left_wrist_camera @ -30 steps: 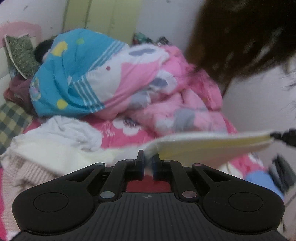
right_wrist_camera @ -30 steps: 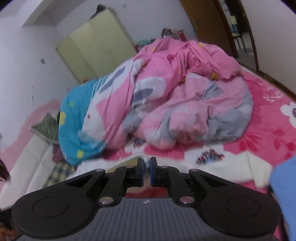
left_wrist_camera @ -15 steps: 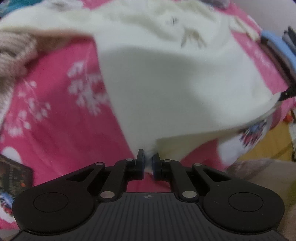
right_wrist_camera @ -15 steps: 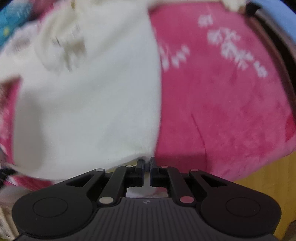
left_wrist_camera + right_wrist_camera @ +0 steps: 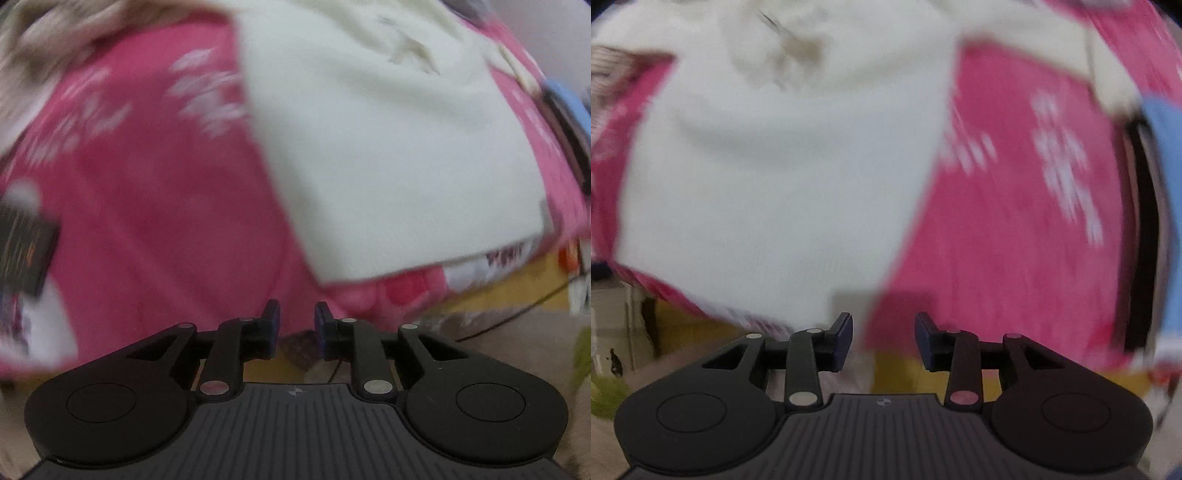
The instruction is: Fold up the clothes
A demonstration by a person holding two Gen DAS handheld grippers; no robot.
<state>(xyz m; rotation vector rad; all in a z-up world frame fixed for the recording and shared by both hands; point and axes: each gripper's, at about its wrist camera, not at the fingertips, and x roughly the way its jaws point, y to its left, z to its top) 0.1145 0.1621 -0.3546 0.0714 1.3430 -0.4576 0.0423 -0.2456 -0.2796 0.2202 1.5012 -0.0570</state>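
Observation:
A cream-white garment [image 5: 388, 147] lies spread flat on the pink flowered bedspread [image 5: 147, 229], its hem hanging near the bed's front edge. My left gripper [image 5: 295, 319] points down at the bed edge just left of the hem's corner; its jaws are opening and nothing is between them. In the right wrist view the same garment [image 5: 783, 173] fills the left and middle. My right gripper [image 5: 883, 328] hovers at its lower right corner, jaws opening, with no cloth between the pads.
A dark printed item [image 5: 26, 254] lies on the bedspread at the left. A stack of folded clothes with a blue top piece [image 5: 1167, 177] sits at the right. A knitted beige garment [image 5: 48, 40] lies at the back left. Yellow floor [image 5: 509, 288] shows below the bed edge.
Both grippers came down from facing the room to pointing at the bed, laid the white garment flat and let go of its hem; both jaws went from shut to parted.

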